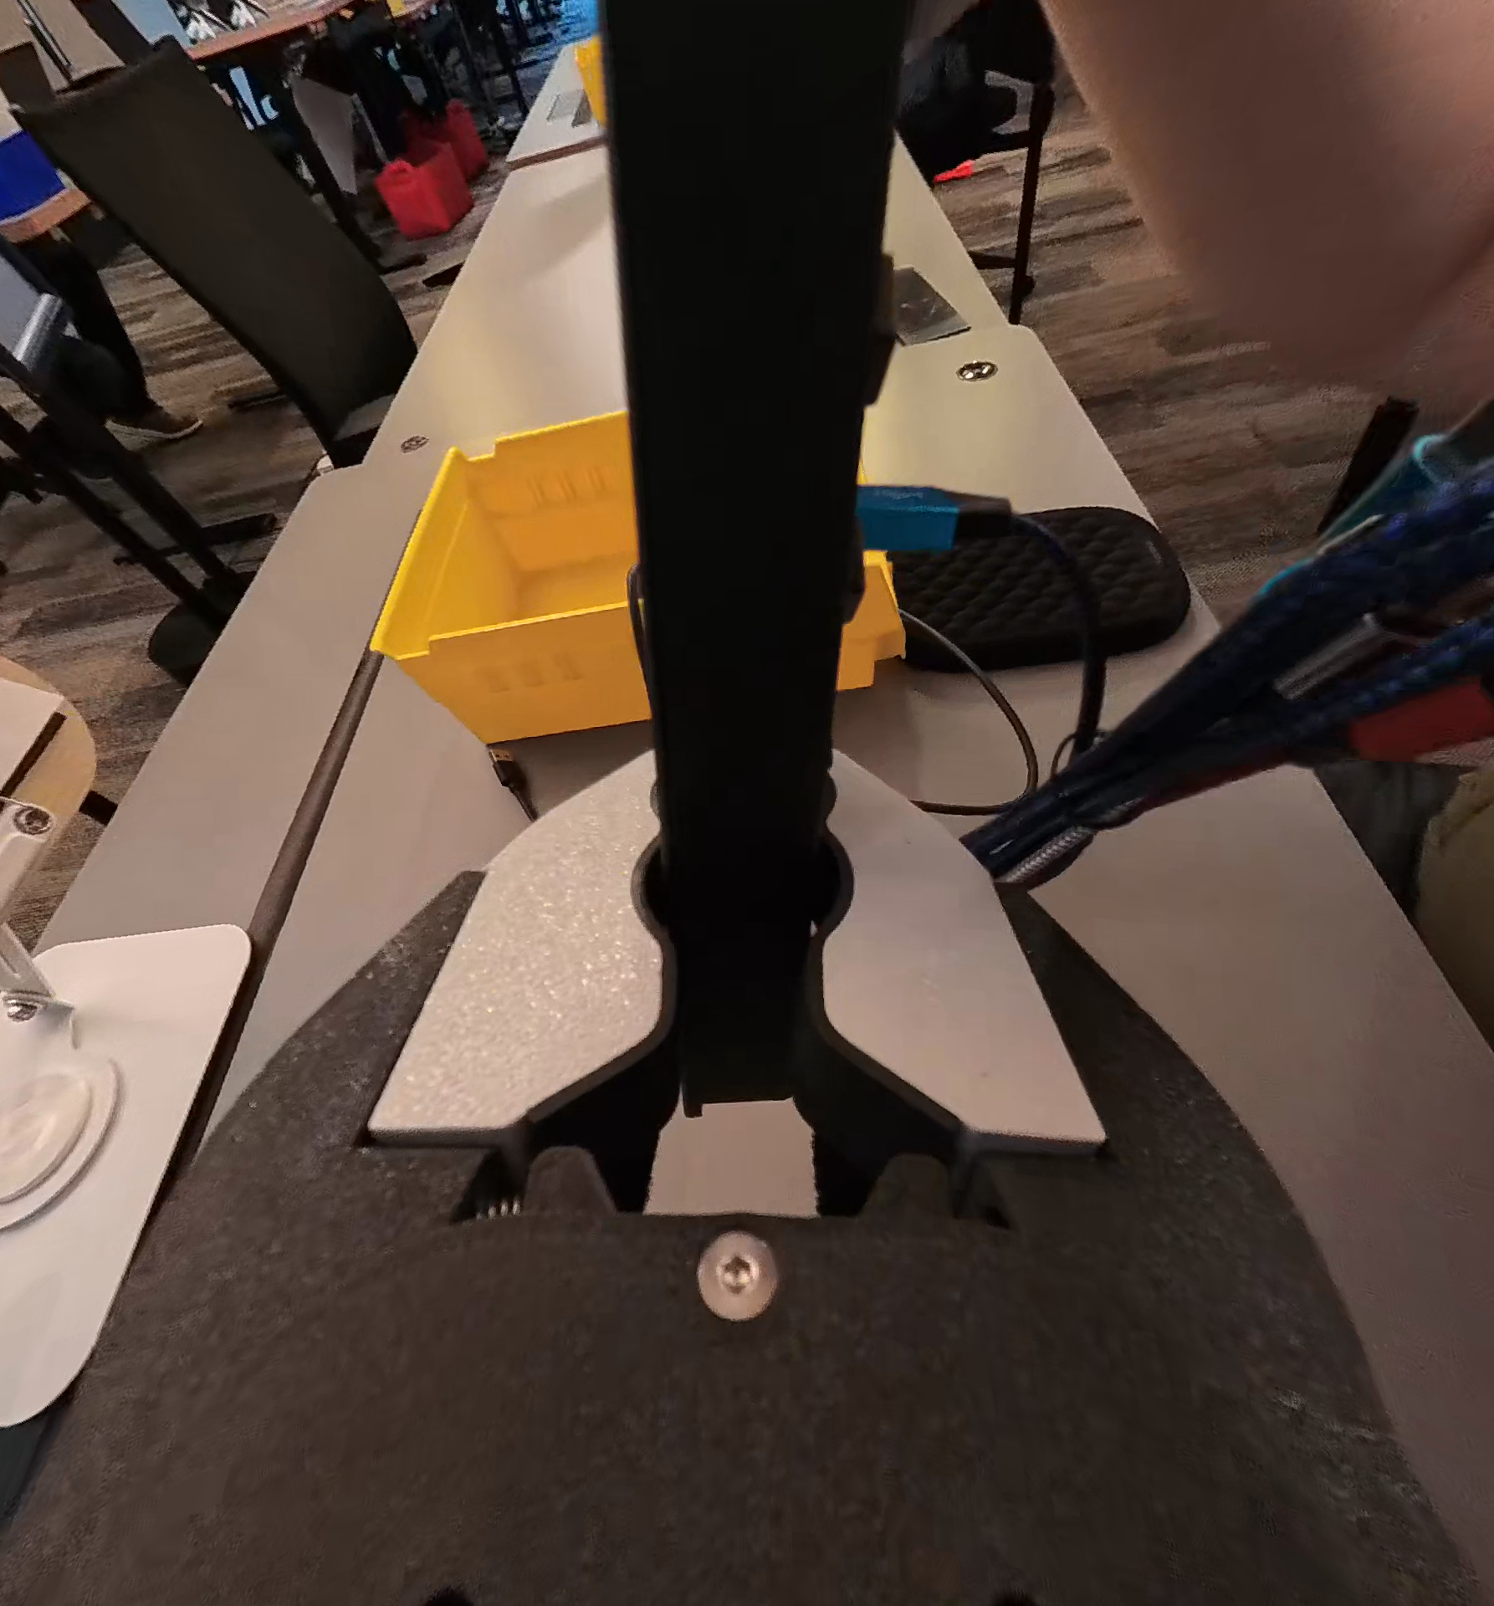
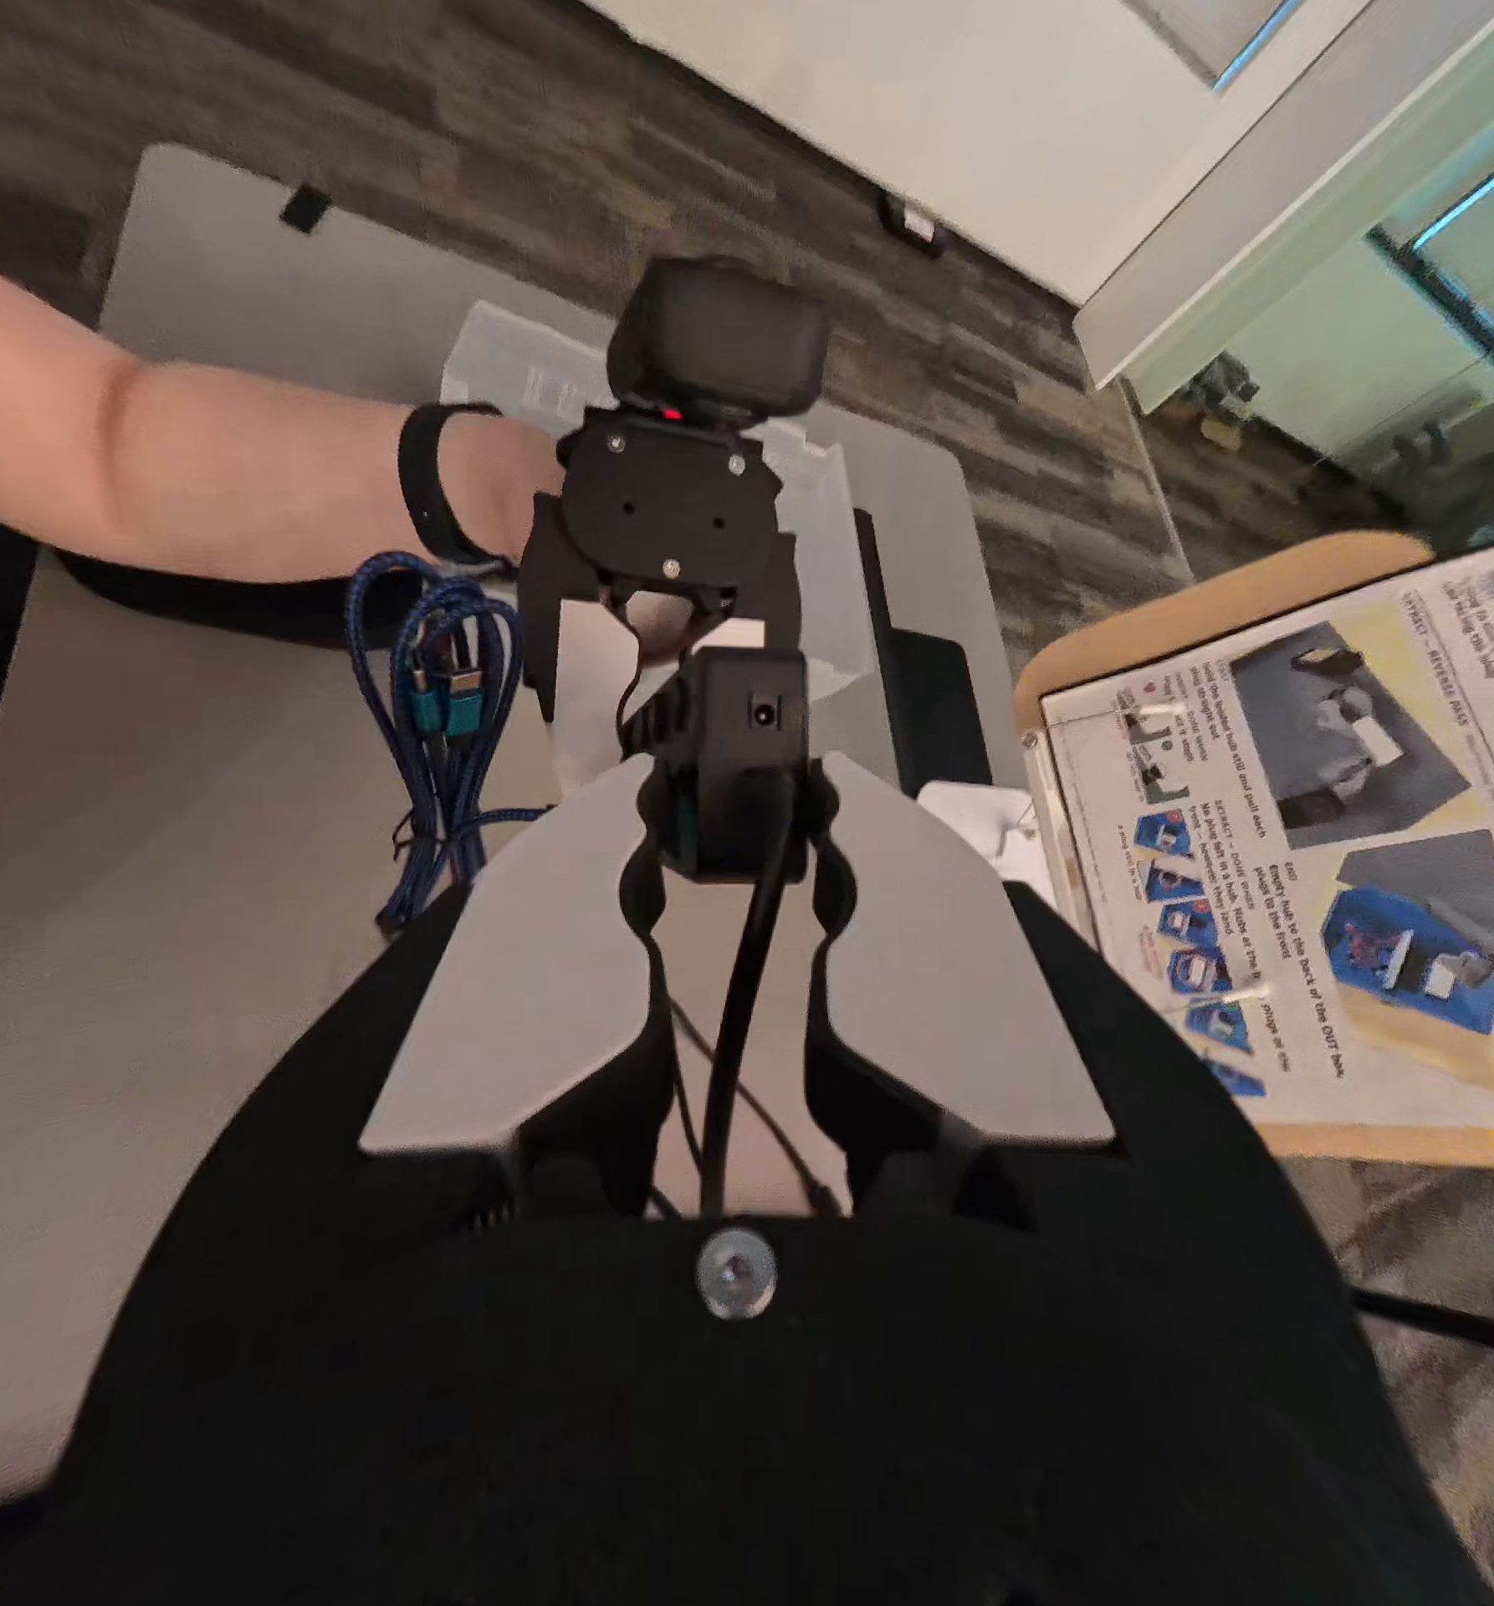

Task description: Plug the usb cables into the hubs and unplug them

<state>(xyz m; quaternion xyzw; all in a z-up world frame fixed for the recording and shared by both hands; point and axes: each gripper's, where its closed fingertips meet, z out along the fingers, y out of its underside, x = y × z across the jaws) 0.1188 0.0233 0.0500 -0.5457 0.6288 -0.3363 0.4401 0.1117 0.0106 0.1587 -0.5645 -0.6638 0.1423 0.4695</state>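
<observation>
The left tool [image 1: 739,869] is clamped on a long black hub [image 1: 752,434], which runs straight up toward twelve o'clock from between its two pale fingers [image 1: 552,956]. A blue USB plug [image 1: 909,519] sticks out of the hub's side at about two o'clock, its dark cable looping down onto the grey bench [image 1: 1204,1043]. Behind the hub sits a yellow bin [image 1: 509,600], and at two o'clock a black padded mat [image 1: 1074,582] lies on the bench. A blurred bundle of blue braided cables [image 1: 1248,721] crosses in from three o'clock.

In the right wrist view the right tool [image 2: 730,826] is closed on the end of the same black hub [image 2: 748,756] — a black cord hangs from it down toward six o'clock. Straight ahead at twelve o'clock the left tool [image 2: 665,626], with its black camera on top, meets the hub from the far side, held by a hand wearing a black wristband [image 2: 431,487]. Blue braided USB cables [image 2: 439,721] lie coiled on the bench at ten o'clock. At three o'clock stands a printed instruction sheet [image 2: 1291,826].
</observation>
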